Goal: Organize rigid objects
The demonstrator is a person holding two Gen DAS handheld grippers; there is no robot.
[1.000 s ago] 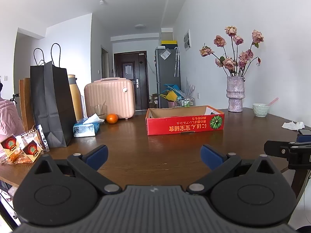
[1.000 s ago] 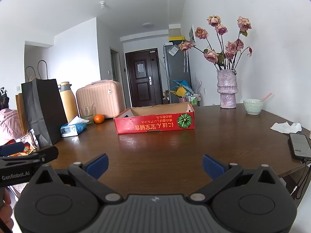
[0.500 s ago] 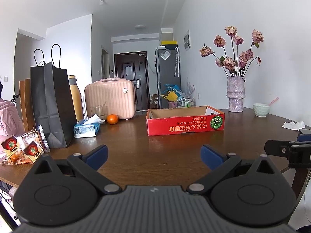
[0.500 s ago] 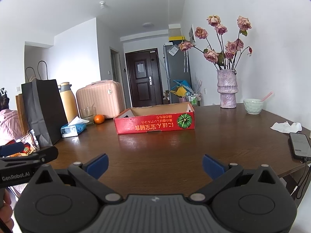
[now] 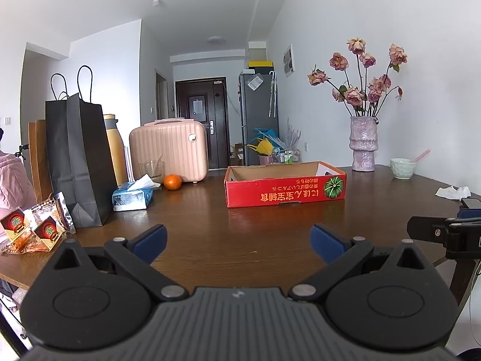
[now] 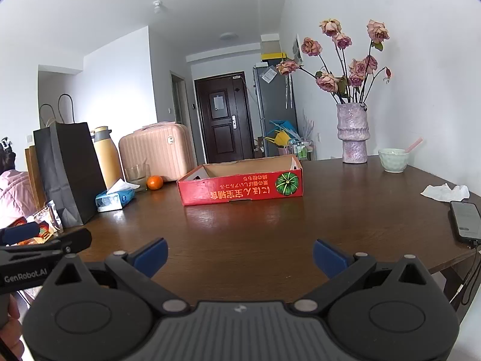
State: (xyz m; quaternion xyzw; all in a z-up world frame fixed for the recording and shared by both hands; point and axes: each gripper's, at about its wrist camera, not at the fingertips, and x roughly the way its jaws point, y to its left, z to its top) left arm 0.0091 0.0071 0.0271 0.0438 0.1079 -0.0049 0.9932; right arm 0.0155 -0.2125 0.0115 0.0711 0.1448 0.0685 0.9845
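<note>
An open red cardboard box (image 5: 285, 191) (image 6: 240, 191) stands on the brown table (image 5: 240, 231) (image 6: 255, 225), far ahead of both grippers. An orange (image 5: 172, 181) (image 6: 155, 182), a blue tissue pack (image 5: 132, 198) (image 6: 114, 199) and a drinking glass (image 5: 151, 171) (image 6: 136, 174) sit to its left. My left gripper (image 5: 237, 239) is open and empty near the table's front edge. My right gripper (image 6: 240, 254) is open and empty, beside the left one.
A black paper bag (image 5: 79, 162) (image 6: 69, 171), a yellow flask (image 5: 115, 147), a pink case (image 5: 170, 150) and snack packets (image 5: 33, 228) stand at the left. A vase of roses (image 5: 363, 143) (image 6: 352, 134), a green bowl (image 6: 393, 159), a tissue (image 6: 446, 192) and a phone (image 6: 465, 221) are at the right.
</note>
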